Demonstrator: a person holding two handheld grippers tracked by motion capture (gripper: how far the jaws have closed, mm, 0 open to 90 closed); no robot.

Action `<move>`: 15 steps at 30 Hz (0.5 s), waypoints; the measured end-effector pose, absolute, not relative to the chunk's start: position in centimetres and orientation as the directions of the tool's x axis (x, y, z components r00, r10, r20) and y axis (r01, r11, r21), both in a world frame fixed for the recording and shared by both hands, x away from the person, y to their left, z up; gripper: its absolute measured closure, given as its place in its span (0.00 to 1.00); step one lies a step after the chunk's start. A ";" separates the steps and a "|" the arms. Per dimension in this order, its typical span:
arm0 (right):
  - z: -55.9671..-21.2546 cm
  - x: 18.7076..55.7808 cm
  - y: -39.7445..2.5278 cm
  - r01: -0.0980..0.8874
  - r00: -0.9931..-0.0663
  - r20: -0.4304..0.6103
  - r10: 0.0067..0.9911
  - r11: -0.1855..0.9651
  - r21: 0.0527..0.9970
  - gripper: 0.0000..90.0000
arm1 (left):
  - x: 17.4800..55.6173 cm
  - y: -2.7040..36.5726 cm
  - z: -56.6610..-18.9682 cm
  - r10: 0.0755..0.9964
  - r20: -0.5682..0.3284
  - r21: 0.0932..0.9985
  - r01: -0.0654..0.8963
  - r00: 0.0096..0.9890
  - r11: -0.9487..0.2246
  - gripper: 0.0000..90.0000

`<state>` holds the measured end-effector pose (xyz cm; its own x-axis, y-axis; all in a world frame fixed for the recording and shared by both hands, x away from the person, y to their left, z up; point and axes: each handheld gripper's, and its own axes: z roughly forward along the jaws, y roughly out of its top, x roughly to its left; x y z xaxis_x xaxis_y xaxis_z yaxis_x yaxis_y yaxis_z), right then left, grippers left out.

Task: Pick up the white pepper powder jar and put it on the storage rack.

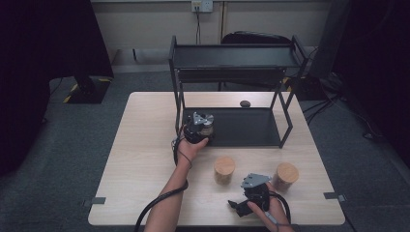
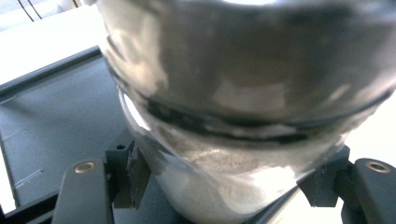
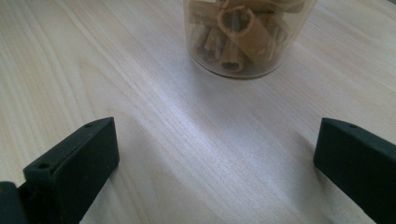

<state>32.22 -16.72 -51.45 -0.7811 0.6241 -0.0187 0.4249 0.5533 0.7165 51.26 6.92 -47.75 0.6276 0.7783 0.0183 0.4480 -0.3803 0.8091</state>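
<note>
My left gripper (image 1: 199, 127) is shut on a glass jar (image 2: 233, 140) with pale grainy contents, held at the front left corner of the black rack's lower shelf (image 1: 241, 126). In the left gripper view the jar sits between both jaws, above the shelf's dark surface (image 2: 51, 121). Two jars with wooden lids stand on the table, one in the middle (image 1: 224, 169) and one to the right (image 1: 286, 175). My right gripper (image 1: 235, 205) is open near the table's front edge. In the right gripper view a clear jar of brown rolled sticks (image 3: 247, 37) stands ahead of the gripper (image 3: 215, 140), apart from its jaws.
The black two-tier metal rack (image 1: 232, 53) takes up the back middle of the wooden table (image 1: 145, 145). A small dark object (image 1: 245, 103) lies on the table behind the lower shelf. A cable trails from the left gripper off the front edge.
</note>
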 end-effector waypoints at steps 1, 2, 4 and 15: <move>-51.5 32.2 -16.7 0.425 -0.781 -0.019 0.624 0.553 0.717 0.00 | 51.3 6.9 -47.8 0.780 0.014 0.808 0.453 0.626 -0.377 0.34; -51.5 32.2 -16.7 0.425 -0.781 -0.019 0.624 0.553 0.716 0.00 | 51.4 6.8 -47.9 0.782 0.012 0.808 0.455 0.623 -0.375 0.34; -51.5 32.2 -16.7 0.425 -0.781 -0.019 0.624 0.553 0.717 0.00 | 51.5 6.8 -48.0 0.785 0.014 0.805 0.459 0.619 -0.376 0.34; -51.5 32.2 -16.7 0.425 -0.781 -0.018 0.624 0.553 0.716 0.00 | 52.2 6.2 -48.2 0.798 0.033 0.799 0.464 0.601 -0.383 0.34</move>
